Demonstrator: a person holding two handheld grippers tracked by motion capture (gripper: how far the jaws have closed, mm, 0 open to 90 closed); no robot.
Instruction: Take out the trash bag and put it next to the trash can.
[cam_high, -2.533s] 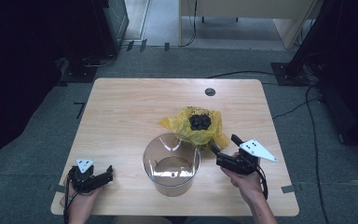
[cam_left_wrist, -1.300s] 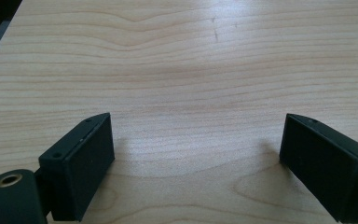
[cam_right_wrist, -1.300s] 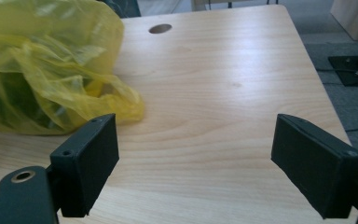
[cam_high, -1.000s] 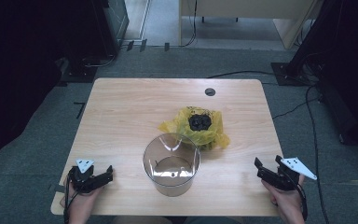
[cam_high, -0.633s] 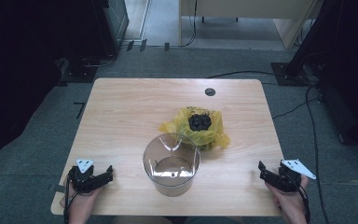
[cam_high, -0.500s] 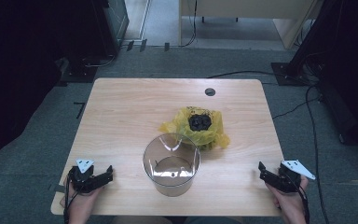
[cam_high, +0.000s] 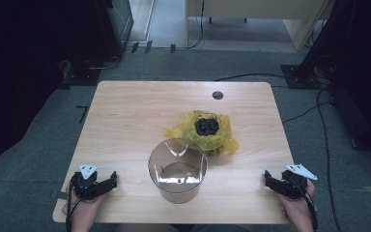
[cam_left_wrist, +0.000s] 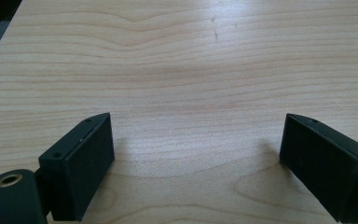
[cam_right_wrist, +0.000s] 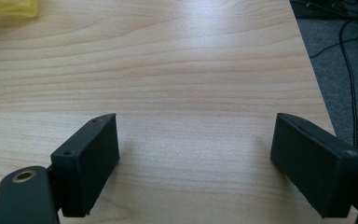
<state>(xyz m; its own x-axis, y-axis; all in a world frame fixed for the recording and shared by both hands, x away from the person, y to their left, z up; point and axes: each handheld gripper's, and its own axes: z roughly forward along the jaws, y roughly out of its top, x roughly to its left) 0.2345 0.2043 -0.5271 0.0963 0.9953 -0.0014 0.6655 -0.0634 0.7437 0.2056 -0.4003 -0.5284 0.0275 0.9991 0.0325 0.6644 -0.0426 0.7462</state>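
Both grippers sat w/ jaws wide apart, empty: left gripper (cam_high: 95,184) well left of clear tub (cam_high: 178,170), right gripper (cam_high: 284,184) well right of it. Yellow bag (cam_high: 206,131) touched tub's far-right side, prob nearer right gripper.

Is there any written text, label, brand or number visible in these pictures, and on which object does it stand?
None can be read.
The clear container, the yellow bag holding dark items, the wooden table and both grippers, left and right, show no legible words, numbers or signs.
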